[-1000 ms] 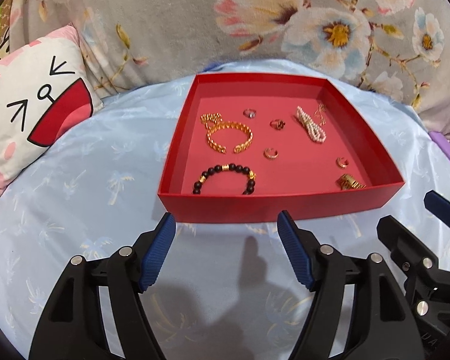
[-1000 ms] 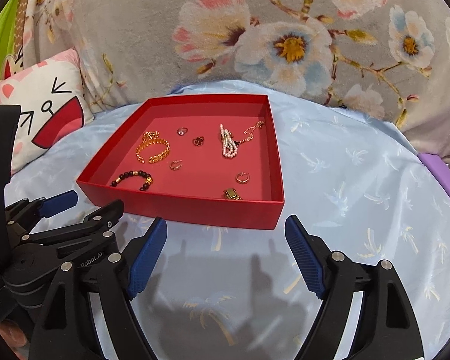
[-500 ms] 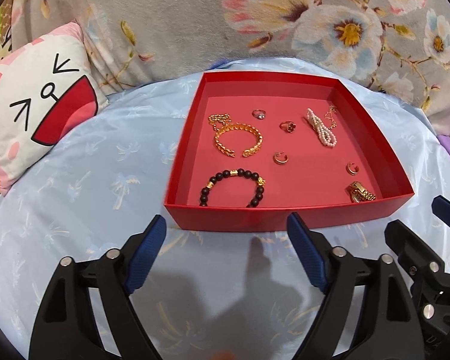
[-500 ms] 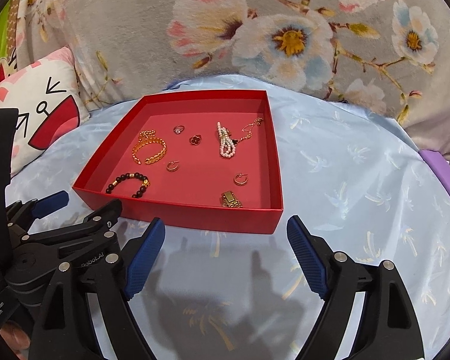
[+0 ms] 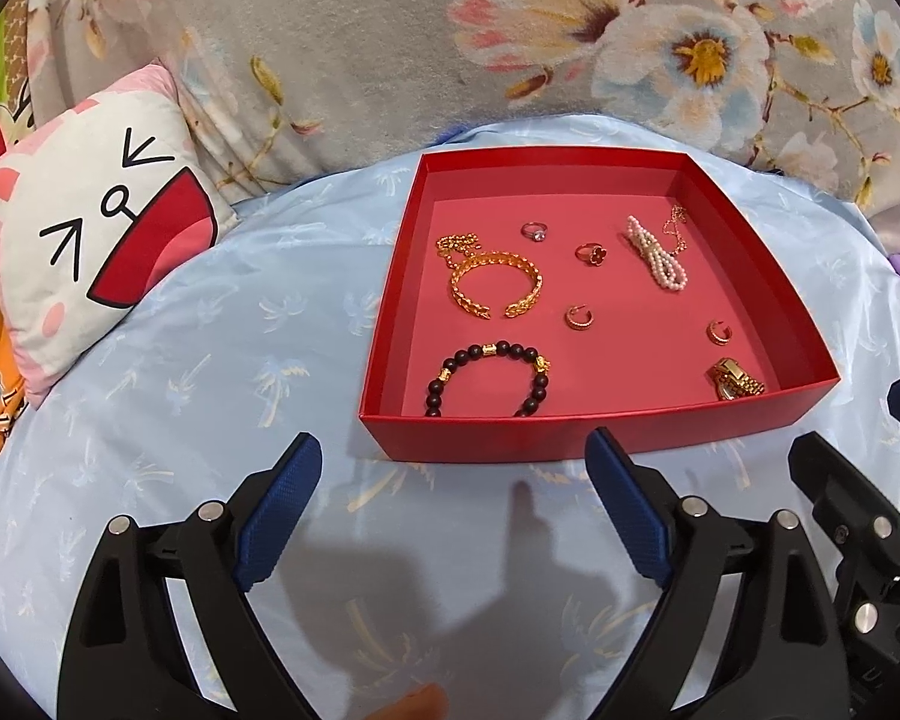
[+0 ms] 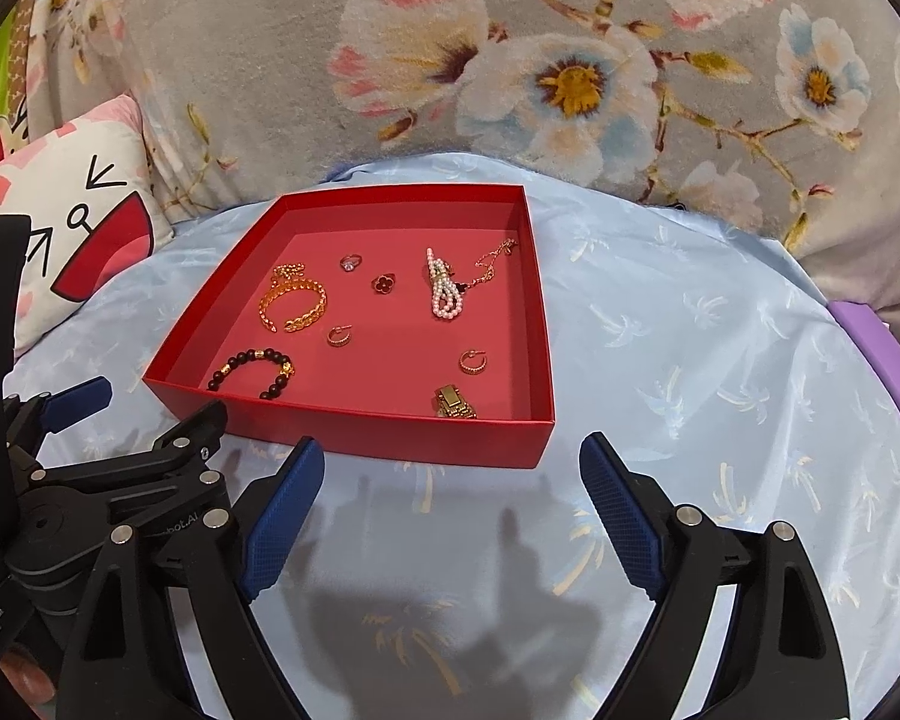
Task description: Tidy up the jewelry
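Observation:
A shallow red tray (image 5: pixel 510 435) (image 6: pixel 354 435) lies on a light blue cloth. In it are a gold cuff bracelet (image 5: pixel 495 291) (image 6: pixel 294 303), a black bead bracelet (image 5: pixel 489 375) (image 6: pixel 252 369), a pearl strand (image 5: pixel 657 252) (image 6: pixel 444 288), a thin gold chain (image 6: pixel 489 267), several rings and hoop earrings, and a gold clasp piece (image 5: pixel 735 381) (image 6: pixel 453 402). My left gripper (image 5: pixel 453 504) is open and empty, just in front of the tray's near wall. My right gripper (image 6: pixel 450 501) is open and empty, in front of the tray's near right corner.
A cat-face pillow (image 5: pixel 90 240) (image 6: pixel 72 222) lies at the left. A grey flowered blanket (image 5: pixel 510 48) rises behind the tray. A purple object (image 6: pixel 876 360) sits at the right edge. The right gripper's body (image 5: pixel 858 516) shows at the lower right of the left view.
Both grippers have drawn back a little and risen, so the tray looks smaller and farther. The left view has shifted left. The jewelry has not moved.

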`<state>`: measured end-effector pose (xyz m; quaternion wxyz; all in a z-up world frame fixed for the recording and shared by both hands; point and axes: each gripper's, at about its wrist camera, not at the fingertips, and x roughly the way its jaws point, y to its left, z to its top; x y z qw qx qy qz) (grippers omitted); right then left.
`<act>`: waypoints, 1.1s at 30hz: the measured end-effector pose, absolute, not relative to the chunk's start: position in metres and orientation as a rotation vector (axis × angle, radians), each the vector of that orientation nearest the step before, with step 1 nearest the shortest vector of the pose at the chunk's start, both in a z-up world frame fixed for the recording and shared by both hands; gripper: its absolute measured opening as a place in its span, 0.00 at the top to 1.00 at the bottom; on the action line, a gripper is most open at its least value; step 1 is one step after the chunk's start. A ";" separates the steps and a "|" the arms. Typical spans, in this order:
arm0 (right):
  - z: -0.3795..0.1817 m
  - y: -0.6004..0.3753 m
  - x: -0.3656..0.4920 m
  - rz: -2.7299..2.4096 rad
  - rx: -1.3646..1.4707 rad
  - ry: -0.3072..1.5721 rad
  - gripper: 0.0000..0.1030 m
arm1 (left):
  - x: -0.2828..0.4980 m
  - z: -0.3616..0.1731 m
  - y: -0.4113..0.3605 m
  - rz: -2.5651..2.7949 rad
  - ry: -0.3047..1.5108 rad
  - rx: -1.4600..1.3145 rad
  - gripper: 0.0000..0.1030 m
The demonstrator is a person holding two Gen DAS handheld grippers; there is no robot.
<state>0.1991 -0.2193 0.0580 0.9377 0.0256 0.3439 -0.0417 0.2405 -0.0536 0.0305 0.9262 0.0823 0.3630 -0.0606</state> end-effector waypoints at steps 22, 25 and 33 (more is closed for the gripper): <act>0.063 -0.219 0.196 -0.086 0.052 0.696 0.17 | 0.241 0.032 -0.051 -0.144 0.782 0.175 0.13; 0.063 -0.219 0.196 -0.085 0.052 0.696 0.17 | 0.241 0.032 -0.051 -0.147 0.784 0.171 0.13; 0.063 -0.218 0.196 -0.084 0.052 0.696 0.17 | 0.241 0.032 -0.051 -0.145 0.785 0.173 0.13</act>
